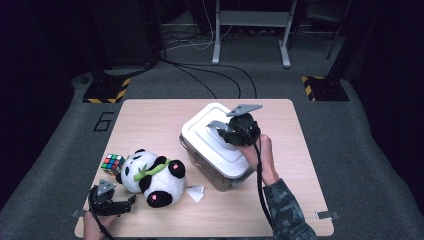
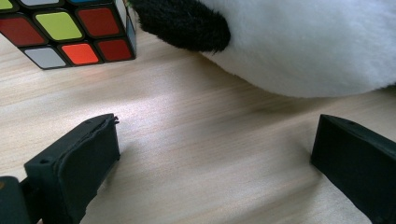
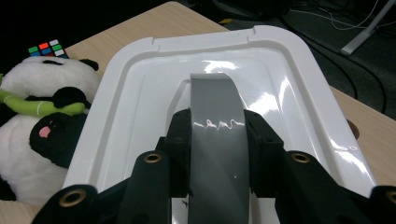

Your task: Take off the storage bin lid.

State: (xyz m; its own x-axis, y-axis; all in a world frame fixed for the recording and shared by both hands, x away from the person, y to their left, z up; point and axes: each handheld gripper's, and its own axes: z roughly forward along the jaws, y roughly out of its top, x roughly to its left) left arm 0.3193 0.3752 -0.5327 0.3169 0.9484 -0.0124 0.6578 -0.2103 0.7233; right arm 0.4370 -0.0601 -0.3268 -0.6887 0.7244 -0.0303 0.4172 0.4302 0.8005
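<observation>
Right hand-held gripper [image 3: 217,140] clamped on grey handle [image 3: 215,112]

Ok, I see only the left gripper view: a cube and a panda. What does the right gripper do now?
Observer: The right gripper is shut on the grey handle of a white lid.
Operator: Is this lid on something?
Observer: It appears to cover a clear box, which stands on the table to the right of the panda.
Operator: Is anything between them?
Observer: A small white paper piece lies on the table there.
</observation>
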